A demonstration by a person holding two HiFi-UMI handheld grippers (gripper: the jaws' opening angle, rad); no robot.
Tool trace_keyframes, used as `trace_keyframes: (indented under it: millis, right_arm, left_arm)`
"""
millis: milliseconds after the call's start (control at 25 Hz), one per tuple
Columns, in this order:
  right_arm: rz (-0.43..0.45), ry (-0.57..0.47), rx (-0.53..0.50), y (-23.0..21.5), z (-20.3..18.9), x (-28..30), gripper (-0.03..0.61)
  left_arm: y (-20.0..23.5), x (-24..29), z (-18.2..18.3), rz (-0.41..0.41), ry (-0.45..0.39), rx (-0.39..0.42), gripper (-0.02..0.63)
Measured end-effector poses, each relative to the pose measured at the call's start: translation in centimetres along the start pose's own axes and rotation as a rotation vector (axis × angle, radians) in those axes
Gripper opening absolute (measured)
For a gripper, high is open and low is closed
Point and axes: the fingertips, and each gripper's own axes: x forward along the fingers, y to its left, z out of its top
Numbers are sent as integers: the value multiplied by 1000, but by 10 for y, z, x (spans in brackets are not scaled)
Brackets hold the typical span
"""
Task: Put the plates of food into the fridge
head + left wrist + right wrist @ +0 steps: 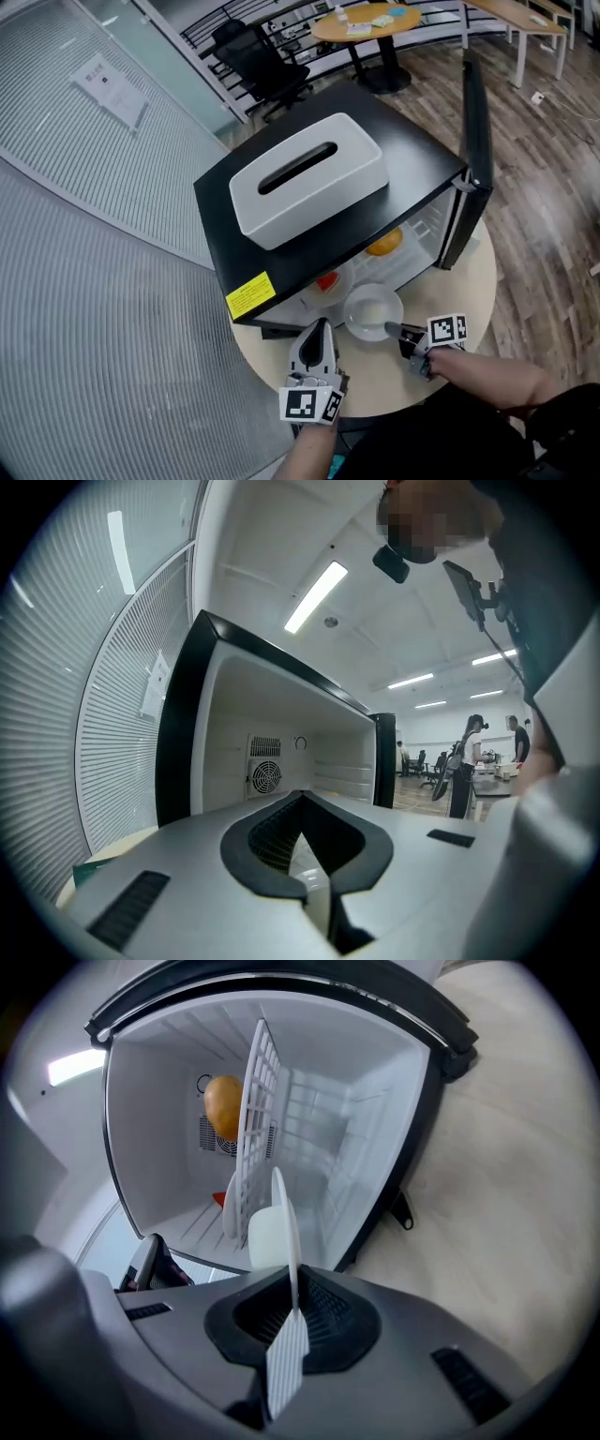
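- My right claw [401,332] was pinching the rim of a white plate [372,307]. Its jaws were pressed tight on the thin edge.
- The plate had something white on it. I could not tell what the food was.
- The plate was right at the mouth of the open fridge [375,122], low down, over the round worktop [473,281].
- My left claw [320,328] was pressed together with nothing in it. It was on the left of the plate, just in front of the fridge, and it pointed in at the white inside.
- The fridge was small and black, and it stood on the worktop. Its door [473,141] was swung wide open on the right.
- Inside the fridge there was a white wire shelf [255,1119].
- A round orange food [223,1105] sat beside that shelf, far in near the back wall.
- Another white plate with a red food [326,281] on it was in the fridge too, close to the front.
- A white tissue box [307,178] lay on top of the fridge.
- A yellow sticker [249,295] was on the front edge of the fridge, near my left claw.
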Motion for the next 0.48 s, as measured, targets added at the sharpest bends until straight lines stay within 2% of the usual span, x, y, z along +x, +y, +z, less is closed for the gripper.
trace_keyframes:
  millis: [120, 200, 320, 480]
  right_arm:
    - [-14, -21, -13, -4, 19, 3, 21]
    - [14, -30, -13, -2, 27, 10, 20]
    - [-63, -17, -71, -17, 40, 10, 21]
    - [-11, -28, -40, -13, 56, 18, 21]
  left_arm:
    - [2, 12, -1, -10, -3, 8, 3]
    - [5, 15, -3, -1, 2, 8, 3]
    - [9, 20, -8, 17, 6, -9, 3]
    - [11, 27, -14, 31, 15, -30, 3]
